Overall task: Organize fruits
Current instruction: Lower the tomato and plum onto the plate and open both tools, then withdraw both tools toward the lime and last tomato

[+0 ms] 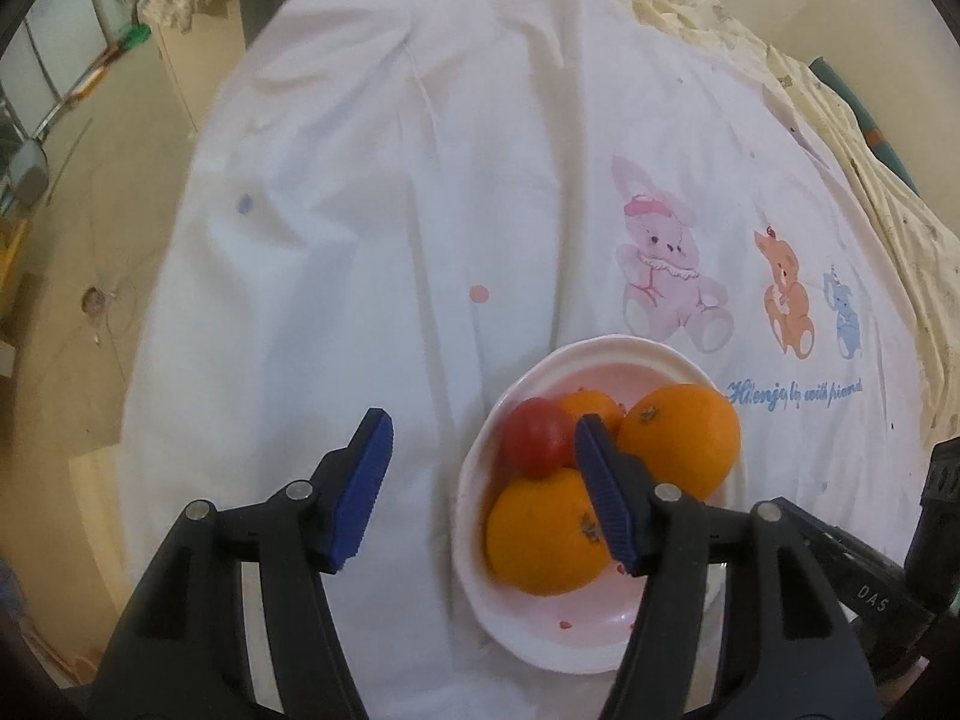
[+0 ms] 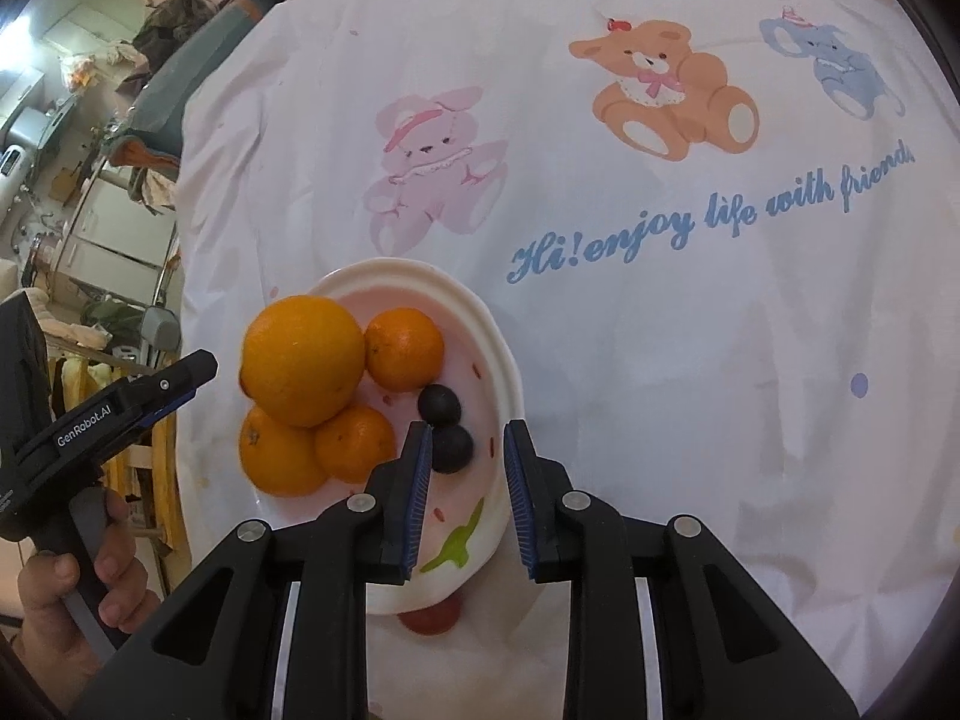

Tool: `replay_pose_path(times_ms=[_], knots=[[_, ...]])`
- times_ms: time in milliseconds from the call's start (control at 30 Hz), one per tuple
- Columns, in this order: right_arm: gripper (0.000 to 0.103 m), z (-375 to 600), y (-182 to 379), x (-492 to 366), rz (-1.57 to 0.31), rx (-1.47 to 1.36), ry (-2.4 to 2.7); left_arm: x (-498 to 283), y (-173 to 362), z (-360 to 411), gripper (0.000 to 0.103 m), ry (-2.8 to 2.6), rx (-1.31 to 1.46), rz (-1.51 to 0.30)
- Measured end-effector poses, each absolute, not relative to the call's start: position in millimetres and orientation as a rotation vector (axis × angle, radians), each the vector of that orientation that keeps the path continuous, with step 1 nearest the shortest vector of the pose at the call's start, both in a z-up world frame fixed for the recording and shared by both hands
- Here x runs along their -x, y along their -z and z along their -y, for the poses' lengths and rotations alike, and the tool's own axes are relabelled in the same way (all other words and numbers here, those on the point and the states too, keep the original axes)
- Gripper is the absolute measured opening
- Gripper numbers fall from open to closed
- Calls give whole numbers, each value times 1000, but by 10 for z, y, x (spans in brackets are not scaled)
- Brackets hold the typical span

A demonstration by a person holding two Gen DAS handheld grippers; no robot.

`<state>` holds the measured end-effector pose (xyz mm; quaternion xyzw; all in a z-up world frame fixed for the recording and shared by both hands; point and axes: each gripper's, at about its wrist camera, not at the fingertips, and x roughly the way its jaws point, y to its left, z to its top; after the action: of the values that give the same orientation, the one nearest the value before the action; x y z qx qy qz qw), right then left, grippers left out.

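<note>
I hold both claws open over the plate point(image 2: 507, 372) on the desk: left claw point(image 1: 483, 486), right claw point(image 2: 468, 492). 4 oranges point(image 2: 303, 360) look firm; the red tomato point(image 1: 537, 444) looks soft, so grip its sides lightly.

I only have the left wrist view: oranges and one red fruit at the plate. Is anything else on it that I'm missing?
Observer: Yes, two dark round fruits lie side by side on the plate.
Operator: How many oranges? I count three.
Observer: Four: one large orange and three smaller oranges.
Operator: Where are the right tongs?
Observer: The right tongs are open over the plate's near side, beside the nearer dark fruit.
</note>
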<state>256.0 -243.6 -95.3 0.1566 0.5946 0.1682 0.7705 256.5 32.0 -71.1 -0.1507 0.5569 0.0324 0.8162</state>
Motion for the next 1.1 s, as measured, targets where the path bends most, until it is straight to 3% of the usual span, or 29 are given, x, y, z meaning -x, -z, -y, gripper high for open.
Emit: replay_pose_path(times_ms=[133, 167, 200, 233, 367, 433, 500, 767, 1100], knots=[[31, 2444, 840, -2475, -1264, -351, -379, -2418, 526, -304, 59, -52, 296, -1148], [46, 2445, 803, -2447, -1257, -340, -379, -2366, 466, -288, 59, -30, 291, -1136], [74, 2442, 775, -2424, -1251, -330, -380, -2329, 423, -271, 59, -16, 285, -1131], [82, 2443, 743, -2391, -1241, -315, -374, -2275, 366, -257, 59, -3, 275, -1121], [83, 2502, 593, -2240, -1187, -298, -361, -2001, 230, -243, 63, -10, 239, -1088], [83, 2554, 558, -2166, -1173, -318, -346, -1903, 196, -264, 82, -5, 252, -1087], [83, 2595, 528, -2074, -1168, -340, -340, -1755, 156, -259, 86, -1, 249, -1073], [83, 2664, 408, -1628, -1136, -363, -329, -1240, 187, -104, 86, 78, 245, -1121], [83, 2877, 498, -1245, -1158, -423, -259, -708, 642, 419, 86, 163, 185, -1264]])
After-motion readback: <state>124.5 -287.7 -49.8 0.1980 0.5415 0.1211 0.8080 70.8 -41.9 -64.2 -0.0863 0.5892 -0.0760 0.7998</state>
